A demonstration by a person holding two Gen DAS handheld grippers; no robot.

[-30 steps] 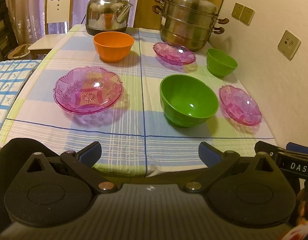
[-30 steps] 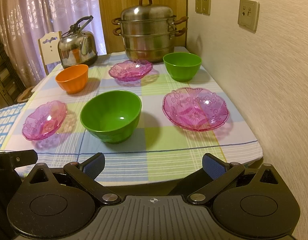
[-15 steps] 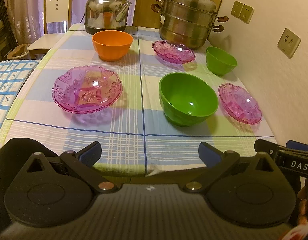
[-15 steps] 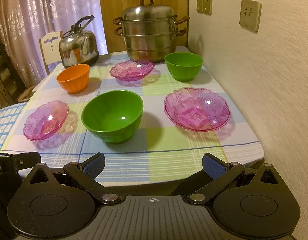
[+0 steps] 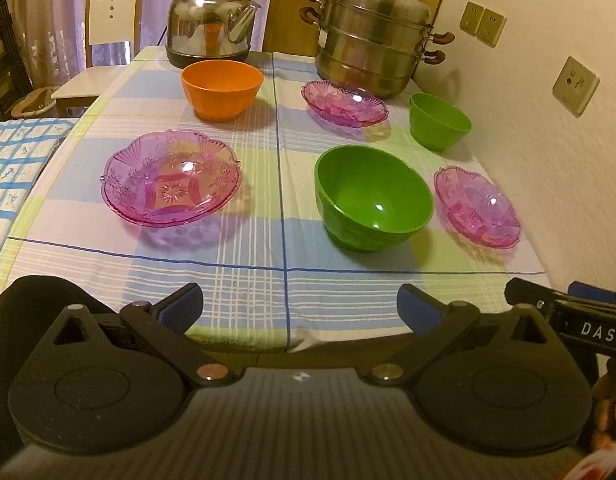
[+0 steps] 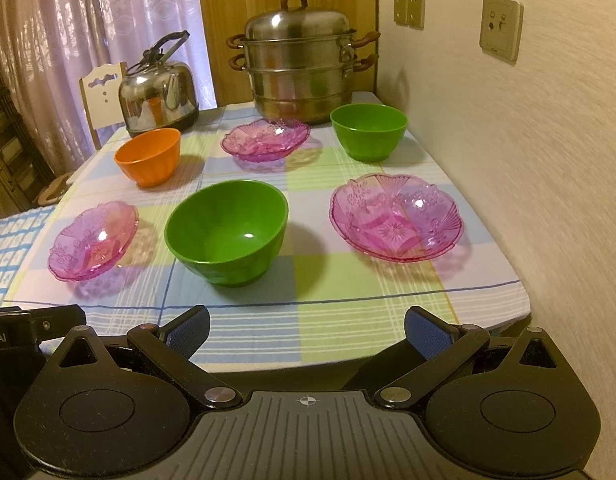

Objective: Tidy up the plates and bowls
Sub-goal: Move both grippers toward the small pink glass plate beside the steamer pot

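- Both grippers hang at the near edge of the bench (image 5: 248, 280), at 6 o'clock; the left gripper (image 5: 300, 306) is spread wide and carries nothing; the right gripper (image 6: 306, 326) is likewise released and empty.
- Nothing is stacked yet; three pink glass plates and three bowls sit well apart on the checked cloth.
- From the left camera: the near-left pink plate (image 5: 172, 178) at 10 o'clock; the big green bowl (image 5: 374, 196) at 1 o'clock; the near-right pink plate (image 5: 478, 206) at 2 o'clock, close to the wall.
- Further back: the orange bowl (image 5: 222, 88) at 11 o'clock; the far pink plate (image 5: 344, 102) at 12 o'clock; the small green bowl (image 5: 440, 120) at 1 o'clock.
- Kettle (image 5: 210, 30) and steamer pot (image 5: 372, 36) crowd the far end.
- Risk, as I read it: the glass plates look thin-rimmed and slick; a pinch on a scalloped edge could slip and drop the plate.
- Reaching for the far plate means passing over the big green bowl; a low approach could knock it.
- The cloth could drag if a plate is slid, not lifted; the plate by the wall leaves little room for the outer finger.
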